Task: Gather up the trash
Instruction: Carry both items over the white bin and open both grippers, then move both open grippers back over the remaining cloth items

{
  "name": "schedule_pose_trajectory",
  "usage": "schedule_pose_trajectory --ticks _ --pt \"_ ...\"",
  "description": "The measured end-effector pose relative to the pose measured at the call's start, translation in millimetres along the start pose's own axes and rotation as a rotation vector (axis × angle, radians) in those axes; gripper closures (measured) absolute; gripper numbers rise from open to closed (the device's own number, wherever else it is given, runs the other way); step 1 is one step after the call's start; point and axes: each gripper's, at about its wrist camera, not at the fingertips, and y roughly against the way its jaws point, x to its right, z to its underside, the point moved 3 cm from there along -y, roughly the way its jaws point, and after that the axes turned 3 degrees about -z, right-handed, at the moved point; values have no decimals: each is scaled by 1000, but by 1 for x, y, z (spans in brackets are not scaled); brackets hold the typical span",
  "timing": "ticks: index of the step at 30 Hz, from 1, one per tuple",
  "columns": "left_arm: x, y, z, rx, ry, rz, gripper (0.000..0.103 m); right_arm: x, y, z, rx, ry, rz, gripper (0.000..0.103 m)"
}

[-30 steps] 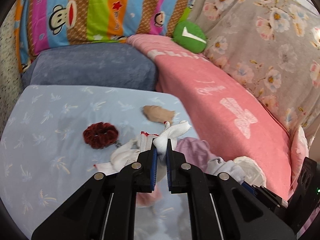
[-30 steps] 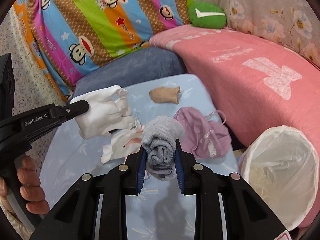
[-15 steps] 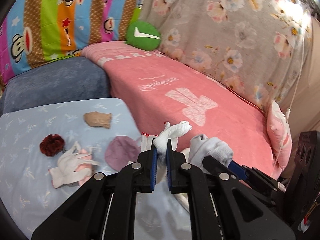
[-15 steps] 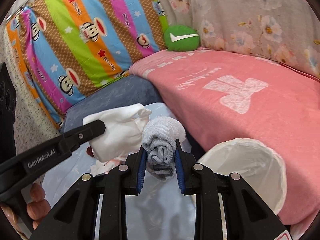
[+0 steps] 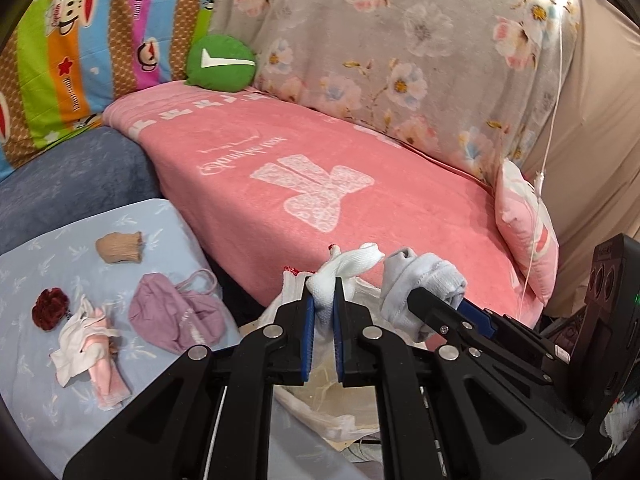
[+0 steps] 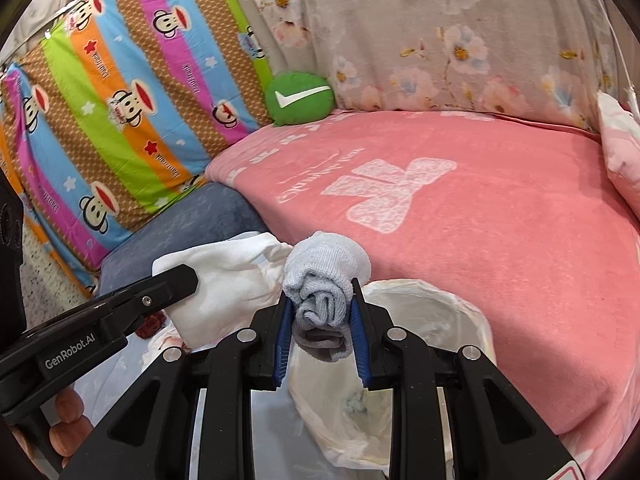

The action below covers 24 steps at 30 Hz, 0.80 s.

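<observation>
A pale blue sheet printed with small white sprigs (image 5: pixel 48 264) covers the low surface at the left, and on it lie a tan knitted sock stub (image 5: pixel 120 247), a dark red fuzzy scrunchie (image 5: pixel 50 308), a crumpled mauve cloth cap with a drawstring (image 5: pixel 176 316) and a white-and-pink rumpled cloth (image 5: pixel 90 344). Behind it sits a slate-blue cushion (image 5: pixel 72 176), and beside that a long seat under a salmon-pink towelling blanket with a white bow motif (image 5: pixel 320 192). The backdrop is a striped cartoon-monkey fabric (image 6: pixel 120 96) and a grey floral drape (image 6: pixel 460 40), with a round green pillow bearing a white tick (image 6: pixel 300 98) in the corner (a pink pillow shows at the far right).

The left gripper (image 5: pixel 322 316) pinches a white crumpled cloth (image 5: pixel 348 260), and the right gripper (image 6: pixel 320 320) is clamped on a rolled light-grey sock (image 6: pixel 324 276). Both bundles hang over the open white plastic-lined trash bin (image 6: pixel 452 312), which stands against the pink seat's edge.
</observation>
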Motion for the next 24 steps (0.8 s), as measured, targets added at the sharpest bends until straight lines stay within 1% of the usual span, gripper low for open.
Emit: schedule_pose_trajectory --ticks 6,8,9,10,11,12,13,14,17,24 --pt "21 -8 -1 -17 -27 33 93 20 9 0 11 -23 25 78" --pt "25 -9 -2 -22 -22 42 93 25 11 1 15 -31 31 74" --pt "25 -10 -2 -22 -23 39 91 27 12 1 17 -36 38 74" --pt "26 -10 -2 -23 -21 32 81 29 13 0 21 -42 42 72" --pt "26 -10 -3 -22 -16 27 66 30 13 0 22 -46 43 69" --pt "26 -10 -3 -17 -10 19 57 31 14 0 26 -49 46 68" --pt "25 -8 -4 -5 -4 6 45 32 15 0 31 -50 50 66" --pt "24 -7 -4 6 0 -3 42 32 15 0 34 -52 51 62" --pt "23 -6 -5 8 1 -10 42 31 16 -2 42 -54 48 57" --pt "16 -7 -5 7 13 -32 42 26 15 -3 39 -38 31 56"
